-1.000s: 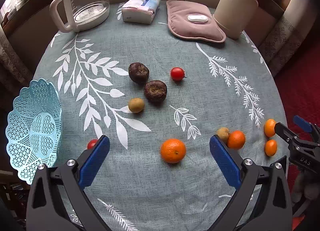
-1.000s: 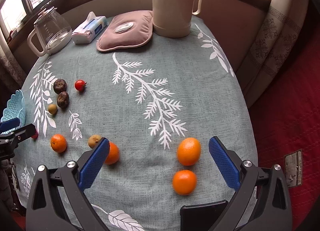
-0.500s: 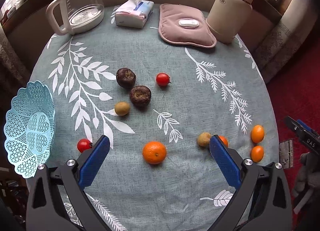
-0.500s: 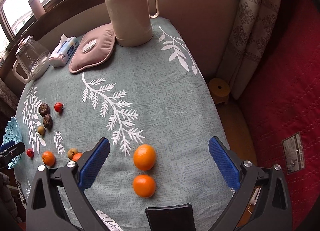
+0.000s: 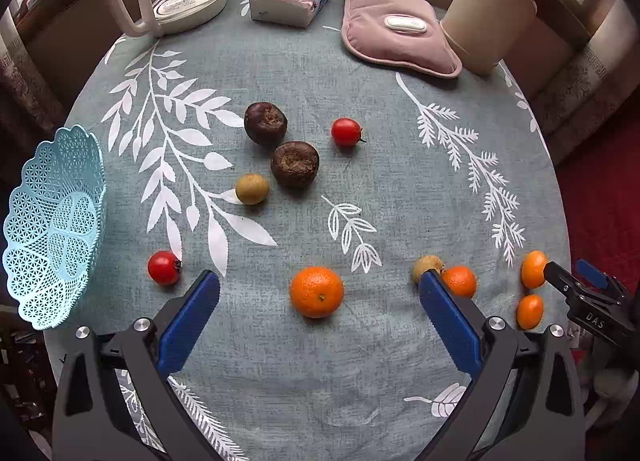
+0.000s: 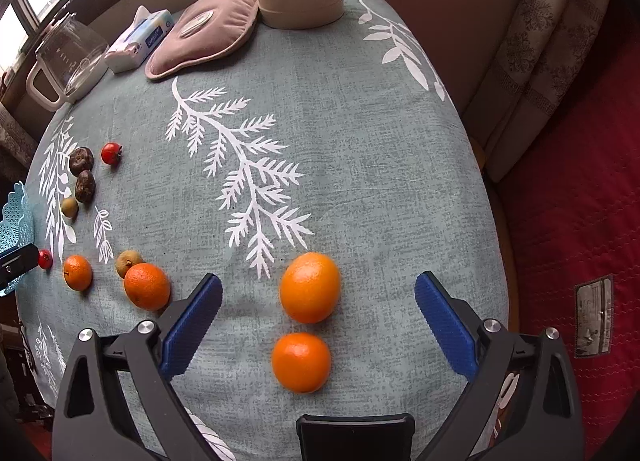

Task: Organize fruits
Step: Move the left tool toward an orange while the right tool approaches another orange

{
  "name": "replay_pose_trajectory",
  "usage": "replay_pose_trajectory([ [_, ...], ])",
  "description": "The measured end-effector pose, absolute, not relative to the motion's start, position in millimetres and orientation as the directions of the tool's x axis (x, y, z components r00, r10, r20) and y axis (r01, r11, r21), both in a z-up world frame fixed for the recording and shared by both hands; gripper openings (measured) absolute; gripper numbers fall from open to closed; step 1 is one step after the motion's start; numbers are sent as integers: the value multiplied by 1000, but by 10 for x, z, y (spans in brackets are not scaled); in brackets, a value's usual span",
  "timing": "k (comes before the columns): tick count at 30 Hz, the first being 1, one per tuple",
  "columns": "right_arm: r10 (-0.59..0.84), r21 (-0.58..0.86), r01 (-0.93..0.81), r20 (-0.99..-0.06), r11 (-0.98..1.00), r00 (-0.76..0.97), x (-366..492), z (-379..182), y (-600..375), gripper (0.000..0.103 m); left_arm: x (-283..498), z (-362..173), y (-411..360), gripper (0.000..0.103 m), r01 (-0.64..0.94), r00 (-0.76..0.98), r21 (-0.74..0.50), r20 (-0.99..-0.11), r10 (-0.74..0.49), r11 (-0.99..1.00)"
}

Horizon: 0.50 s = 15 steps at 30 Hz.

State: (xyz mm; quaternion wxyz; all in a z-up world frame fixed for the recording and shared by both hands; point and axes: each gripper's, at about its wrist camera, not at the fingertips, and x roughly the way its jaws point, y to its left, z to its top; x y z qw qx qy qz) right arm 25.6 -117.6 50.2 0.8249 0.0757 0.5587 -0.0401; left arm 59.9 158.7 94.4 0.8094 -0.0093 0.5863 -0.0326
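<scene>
Your left gripper (image 5: pixel 319 283) hung wide over an orange (image 5: pixel 317 292); your right gripper (image 6: pixel 318 285), also wide, perhaps above two oranges (image 6: pixel 310 287).

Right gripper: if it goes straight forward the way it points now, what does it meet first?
Probably the nearer orange, lying between the open fingers of the right gripper, with a second orange just beyond it. Depth is unclear, so it might pass over and meet the tablecloth.

left gripper (image 5: pixel 319 281) lower, right gripper (image 6: pixel 318 285) nearer oranges (image 6: pixel 310 287)
</scene>
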Motion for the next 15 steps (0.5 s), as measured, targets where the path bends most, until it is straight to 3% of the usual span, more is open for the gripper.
replay_pose_trajectory([
  [8, 9, 49, 110, -941, 993, 338, 314, 374, -1104, 95, 582, 641, 1563, 101, 35, 257, -50, -965, -57, 998],
  [11, 7, 44, 105, -944, 993, 331, 336, 352, -1111, 95, 581, 555, 1577, 94, 29, 238, -65, -969, -70, 997],
  [15, 3, 37, 99, -946, 994, 324, 358, 330, -1106, 95, 583, 473, 1594, 94, 19, 224, -68, -972, -71, 998],
])
